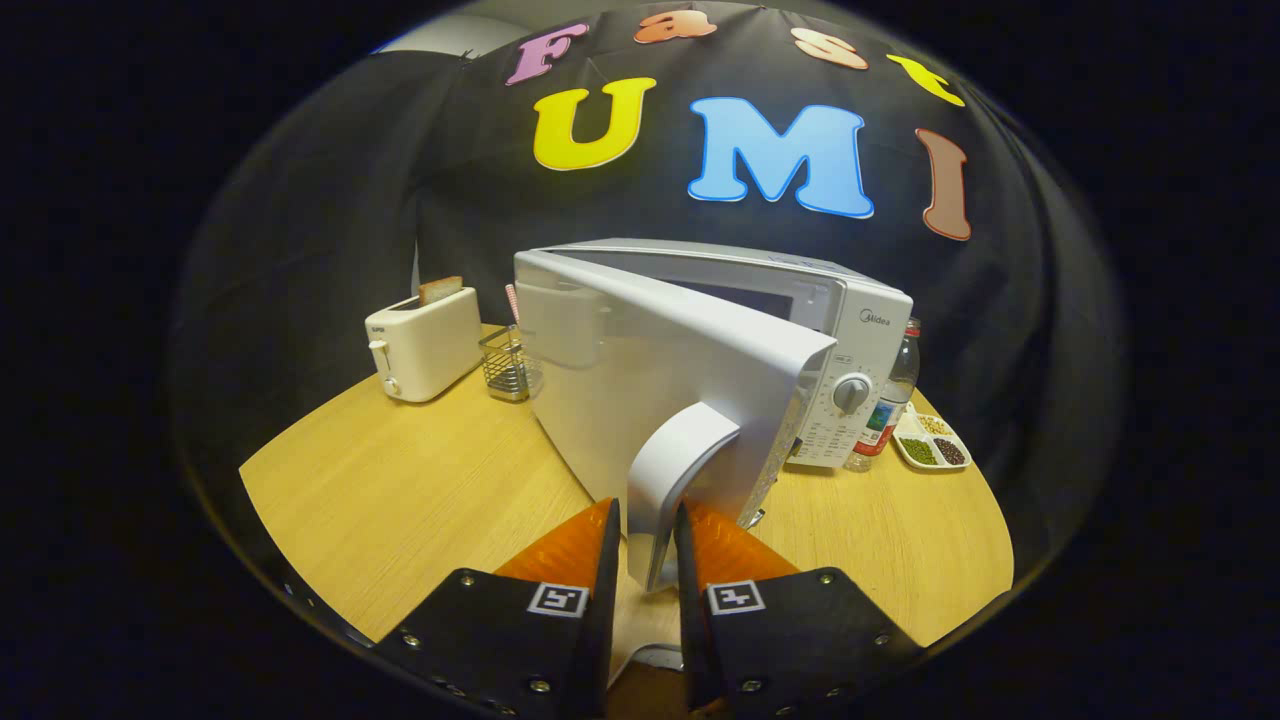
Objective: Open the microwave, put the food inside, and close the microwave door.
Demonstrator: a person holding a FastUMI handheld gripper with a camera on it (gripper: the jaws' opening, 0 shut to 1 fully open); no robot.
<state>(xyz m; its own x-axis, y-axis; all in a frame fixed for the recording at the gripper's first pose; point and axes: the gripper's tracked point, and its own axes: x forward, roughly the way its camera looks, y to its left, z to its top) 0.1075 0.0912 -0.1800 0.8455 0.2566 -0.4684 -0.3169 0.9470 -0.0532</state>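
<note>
The tongs (648, 520) point forward and level over the wooden surface (400, 500), closed to a narrow gap around the curved white handle (680, 470) of the microwave door (640, 380); both fingers seem to press on it, though contact is hard to confirm. The door stands swung partly open from the microwave (840, 330). To the left sit a toaster (425, 345) holding a slice of bread (440, 290) and a wire rack (508, 365). Right of the microwave stand a bottle (890, 400) and a divided dish of beans (932, 442).
</note>
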